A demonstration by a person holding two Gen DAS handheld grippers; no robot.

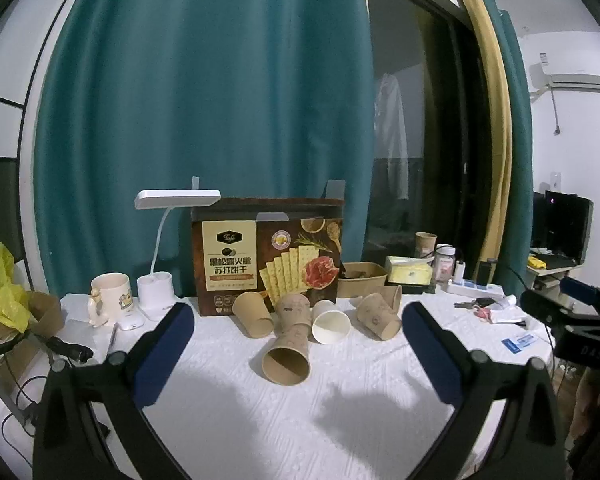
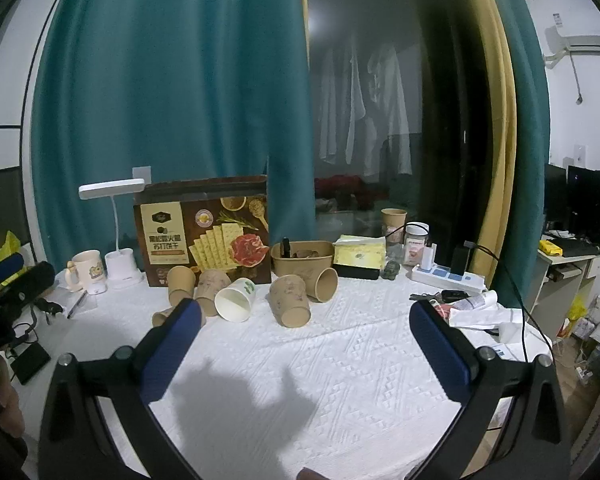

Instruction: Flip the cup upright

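Several paper cups lie tipped over on the white tablecloth (image 1: 300, 420) in front of a cracker box (image 1: 268, 256). The nearest brown cup (image 1: 286, 356) lies with its mouth toward the left wrist camera, and another brown cup (image 1: 295, 310) sits right behind it. A white cup (image 1: 331, 325) and further brown cups (image 1: 378, 318) lie beside them. My left gripper (image 1: 296, 316) is open and short of the cups, holding nothing. In the right wrist view the white cup (image 2: 236, 300) and a brown cup (image 2: 292, 306) lie ahead of my open, empty right gripper (image 2: 306, 308).
At the back left stand a white desk lamp (image 1: 168, 216) and a mug (image 1: 110, 298). At the back right are a paper bowl (image 2: 302, 260), a tissue pack (image 2: 358, 254), a jar (image 2: 416, 240) and a power strip (image 2: 448, 278). Keys and papers (image 2: 472, 308) lie by the right edge.
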